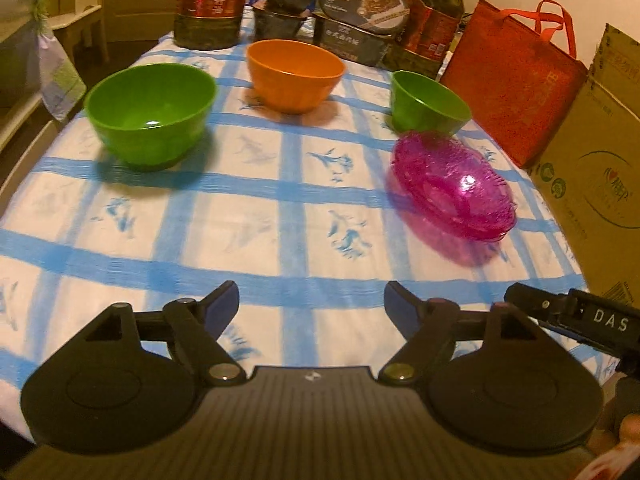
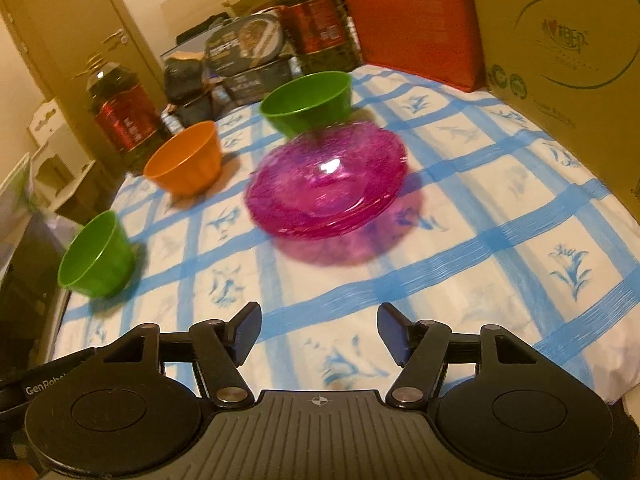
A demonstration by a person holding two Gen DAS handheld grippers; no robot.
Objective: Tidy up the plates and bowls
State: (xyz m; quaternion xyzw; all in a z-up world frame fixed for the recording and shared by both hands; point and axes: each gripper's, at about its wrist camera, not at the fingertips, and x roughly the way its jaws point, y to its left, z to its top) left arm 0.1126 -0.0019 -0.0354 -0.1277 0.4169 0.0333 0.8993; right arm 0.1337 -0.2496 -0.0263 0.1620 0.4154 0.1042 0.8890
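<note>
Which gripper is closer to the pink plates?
Right. The right gripper faces the pink plates straight ahead; from the left gripper they sit farther off to its right.

I can't count the pink plates (image 2: 326, 184) in their stack: motion blur smears their rims together in both wrist views. Behind the orange bowl (image 1: 295, 74), the oil bottle (image 1: 210, 0) is cut off at the frame's top edge, and the food boxes (image 1: 360, 12) beside it carry print too small for me to read. Right of the plates, the cardboard box (image 1: 592, 184) runs off the frame's edge.
</note>
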